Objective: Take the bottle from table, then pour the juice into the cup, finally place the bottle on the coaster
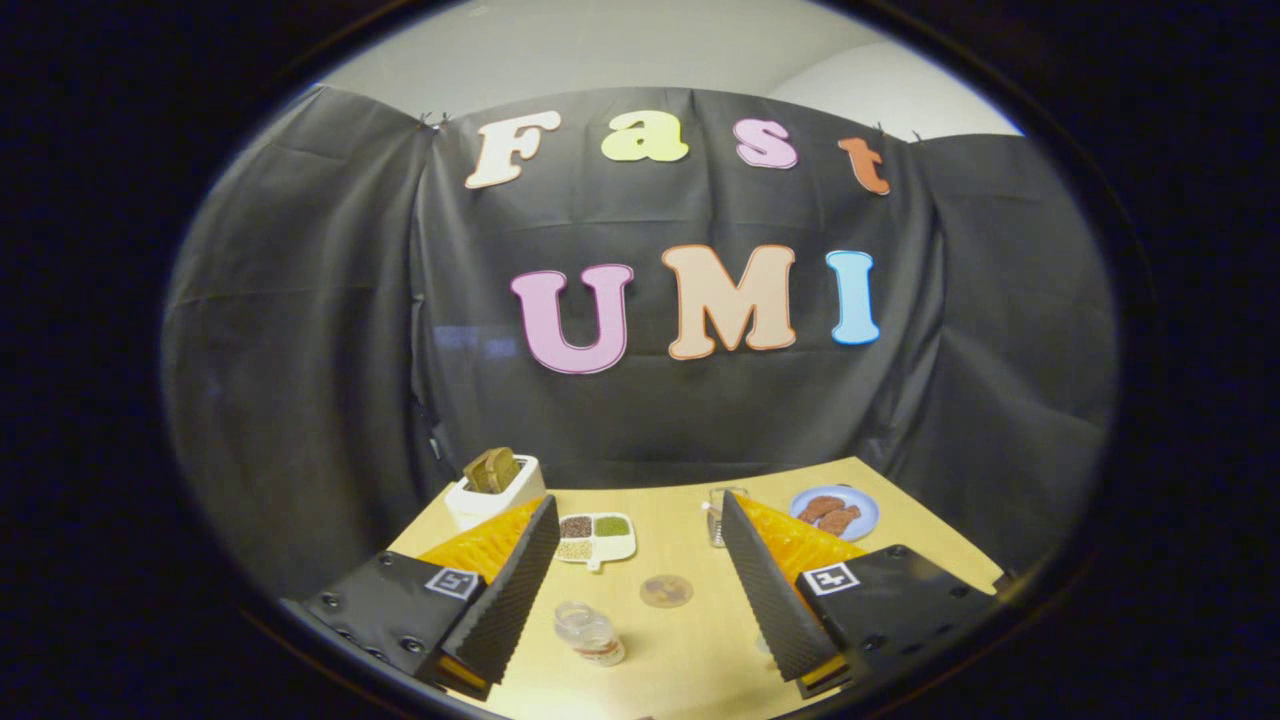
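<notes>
The gripper (640, 590) is spread wide, holding nothing. Its two fingers (510, 590) stand well apart over a yellow table (690, 660), w/ open table between them.

The bottle (590, 633) is the thing to grab. It sits on the table between the fingers, nearer the left one — about 7 o'clock from the middle of the gap. No finger touches it. It is small and clear, w/ a pale band low on its side. It seems to stand up, cap toward the camera, so its long axis runs up and down. The lens bends things, so a small tilt can't be ruled out.

The coaster (666, 591) is a flat round disc, lying at about 1 o'clock from the bottle, near it but not touching.

The cup (722, 515) is clear and stands upright, farther off — at about 1 o'clock from the coaster, just beside the tip of the right finger. Part of it hides behind that finger.

Other stuff at the back of the table:
- a white tray (597, 539) w/ small heaps of seeds in its parts, 12 o'clock from the bottle
- a white box (492, 497) w/ something brown inside, behind the left finger
- a blue plate (835, 513) w/ brown food bits, behind the right finger
</notes>
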The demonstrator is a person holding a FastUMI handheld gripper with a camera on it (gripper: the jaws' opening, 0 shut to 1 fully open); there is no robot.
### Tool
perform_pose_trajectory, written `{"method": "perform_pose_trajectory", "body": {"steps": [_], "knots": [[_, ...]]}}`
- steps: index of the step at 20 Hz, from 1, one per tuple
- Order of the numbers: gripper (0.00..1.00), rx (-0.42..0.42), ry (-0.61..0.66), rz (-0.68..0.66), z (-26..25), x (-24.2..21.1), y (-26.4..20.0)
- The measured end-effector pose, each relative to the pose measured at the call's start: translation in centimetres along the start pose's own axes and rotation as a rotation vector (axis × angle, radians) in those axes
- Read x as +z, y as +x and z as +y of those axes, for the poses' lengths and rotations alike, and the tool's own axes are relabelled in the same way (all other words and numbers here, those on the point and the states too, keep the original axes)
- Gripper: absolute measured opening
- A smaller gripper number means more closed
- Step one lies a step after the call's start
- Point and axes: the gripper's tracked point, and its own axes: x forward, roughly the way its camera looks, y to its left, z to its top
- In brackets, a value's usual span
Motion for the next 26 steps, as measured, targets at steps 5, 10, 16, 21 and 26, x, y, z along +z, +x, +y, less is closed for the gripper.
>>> {"method": "perform_pose_trajectory", "body": {"steps": [5, 10, 16, 21, 26], "knots": [[1.00, -0.072, 0.031, 0.038, 2.8, -2.4, -0.1], [1.00, -0.130, 0.058, 0.098, 4.9, -6.8, -0.4], [1.00, -0.180, 0.050, 0.220, 7.4, -13.7, -0.8], [1.00, -0.216, 0.057, 0.277, 8.2, -17.9, 0.2], [1.00, -0.251, 0.079, 0.298, 7.3, -21.1, 2.0]]}}
